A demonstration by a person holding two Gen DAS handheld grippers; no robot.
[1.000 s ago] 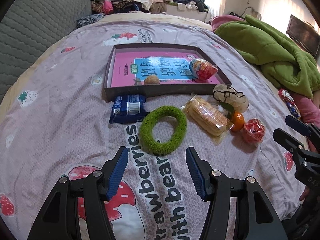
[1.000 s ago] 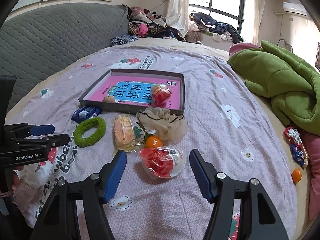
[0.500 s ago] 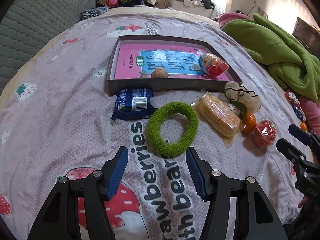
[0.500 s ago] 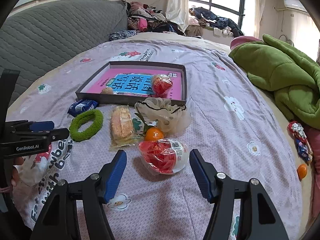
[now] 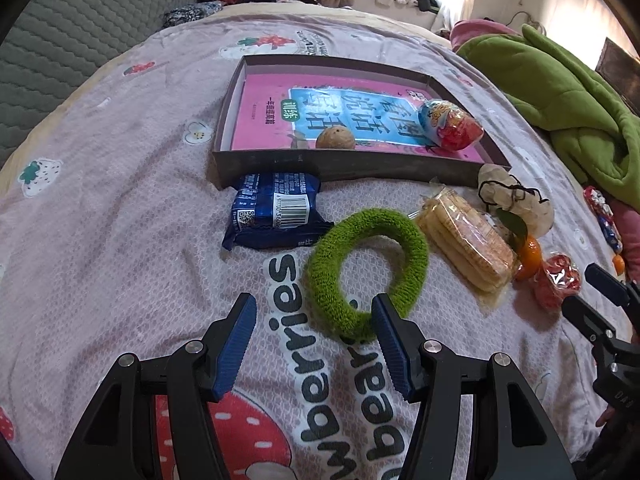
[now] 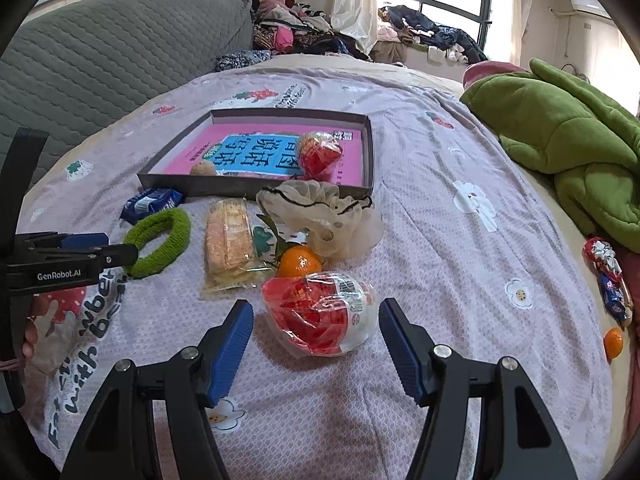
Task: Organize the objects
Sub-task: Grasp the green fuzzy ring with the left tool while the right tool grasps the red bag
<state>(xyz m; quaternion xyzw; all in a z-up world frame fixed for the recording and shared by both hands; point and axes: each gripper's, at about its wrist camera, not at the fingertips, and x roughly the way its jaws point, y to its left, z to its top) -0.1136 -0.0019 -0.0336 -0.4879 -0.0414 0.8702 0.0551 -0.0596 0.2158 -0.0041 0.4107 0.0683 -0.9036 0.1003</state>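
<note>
In the tray point(image 5: 280, 160): nut point(image 5: 335, 138), one wrapped egg point(image 5: 450, 124). On the bed, near side: blue packet point(image 5: 276, 210), green ring point(image 5: 366, 272), crackers point(image 5: 466, 244), orange point(image 6: 299, 261), second egg point(image 6: 320, 312). Your left tool point(image 5: 312, 340) and right tool point(image 6: 316, 340) gape wide, empty.

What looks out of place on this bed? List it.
Two strays lie far from the row by the tray: a small orange and a wrapped red-and-blue packet, both at the bed's right edge below the green blanket. Nothing looks spilled or damaged.

Green ring point(image 5: 366, 272) – flat on bedspread point(image 5: 120, 220).
</note>
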